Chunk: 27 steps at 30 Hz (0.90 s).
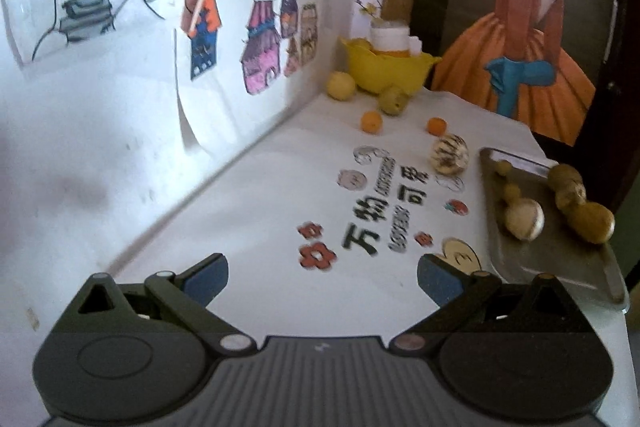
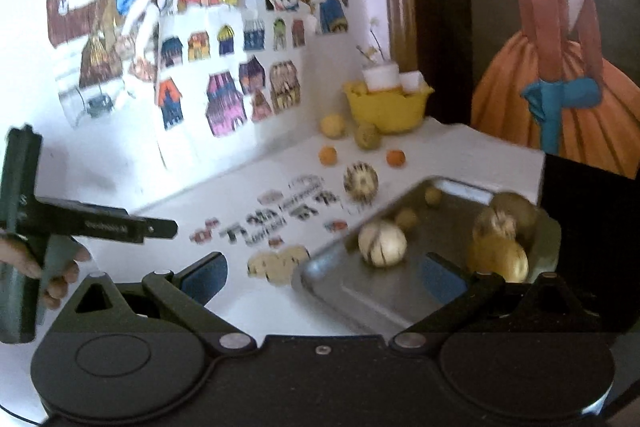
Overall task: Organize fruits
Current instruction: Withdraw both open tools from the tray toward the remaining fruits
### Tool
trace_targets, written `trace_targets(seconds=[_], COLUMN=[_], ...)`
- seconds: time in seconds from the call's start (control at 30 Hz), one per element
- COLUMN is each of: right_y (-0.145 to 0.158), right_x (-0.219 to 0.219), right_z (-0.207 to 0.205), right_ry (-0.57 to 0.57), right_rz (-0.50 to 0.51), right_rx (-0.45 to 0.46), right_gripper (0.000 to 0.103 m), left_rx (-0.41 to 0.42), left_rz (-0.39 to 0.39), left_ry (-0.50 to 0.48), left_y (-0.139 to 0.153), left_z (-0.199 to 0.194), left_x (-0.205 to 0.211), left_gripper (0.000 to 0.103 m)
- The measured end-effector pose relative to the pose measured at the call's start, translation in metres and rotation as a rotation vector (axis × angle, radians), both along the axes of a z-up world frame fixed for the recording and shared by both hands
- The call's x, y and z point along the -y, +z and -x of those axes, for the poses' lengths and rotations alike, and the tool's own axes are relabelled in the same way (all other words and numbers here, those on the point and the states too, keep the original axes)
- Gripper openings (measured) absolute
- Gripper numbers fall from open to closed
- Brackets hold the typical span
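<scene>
Both tongs stand apart and hold nothing: the left gripper (image 1: 322,277) hangs over the white table (image 1: 280,187), the right gripper (image 2: 324,277) over the near end of the metal tray (image 2: 360,287). In the left view, the tray (image 1: 560,259) lies at three o'clock with a pale round fruit (image 1: 524,219) and brownish fruits (image 1: 592,223). Farther, at one o'clock, sit a striped fruit (image 1: 449,155), two small oranges (image 1: 371,123) and the yellow bowl (image 1: 386,73)

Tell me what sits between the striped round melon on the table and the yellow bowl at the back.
In the left wrist view, only a small orange fruit lies between the striped melon and yellow bowl.
</scene>
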State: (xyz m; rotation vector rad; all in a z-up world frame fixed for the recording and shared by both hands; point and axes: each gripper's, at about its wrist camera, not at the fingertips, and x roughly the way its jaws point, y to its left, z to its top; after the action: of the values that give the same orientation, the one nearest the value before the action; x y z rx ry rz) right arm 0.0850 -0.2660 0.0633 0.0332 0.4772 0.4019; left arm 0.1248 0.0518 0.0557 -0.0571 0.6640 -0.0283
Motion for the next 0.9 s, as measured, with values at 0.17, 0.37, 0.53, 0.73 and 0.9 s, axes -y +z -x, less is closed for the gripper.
trace_targets(seconds=[0.17, 0.37, 0.53, 0.73, 0.9], right_y=[0.02, 0.046, 0.066, 0.064, 0.058], right_x=[-0.001, 0.002, 0.008, 0.015, 0.009], right_z=[-0.026, -0.059, -0.093, -0.133, -0.176], right_ry=[0.038, 0.069, 0.077, 0.029, 0.005], right_rz=[0.012, 0.03, 0.038, 0.021, 0.037], right_rx=[0.008, 0.001, -0.013, 0.005, -0.014], right_gripper=[0.102, 0.102, 0.102, 0.102, 0.102], left_rx=[0.012, 0.017, 0.027, 0.037, 0.058], left_rz=[-0.006, -0.014, 0.02, 0.024, 0.011], left_ry=[0.011, -0.003, -0.037, -0.063, -0.079], left_y=[0.01, 0.015, 0.016, 0.004, 0.0], left_z=[-0.017, -0.041, -0.068, -0.104, -0.137], left_x=[-0.002, 0.004, 0.007, 0.016, 0.023], left_gripper=[0.102, 0.102, 0.102, 0.102, 0.102])
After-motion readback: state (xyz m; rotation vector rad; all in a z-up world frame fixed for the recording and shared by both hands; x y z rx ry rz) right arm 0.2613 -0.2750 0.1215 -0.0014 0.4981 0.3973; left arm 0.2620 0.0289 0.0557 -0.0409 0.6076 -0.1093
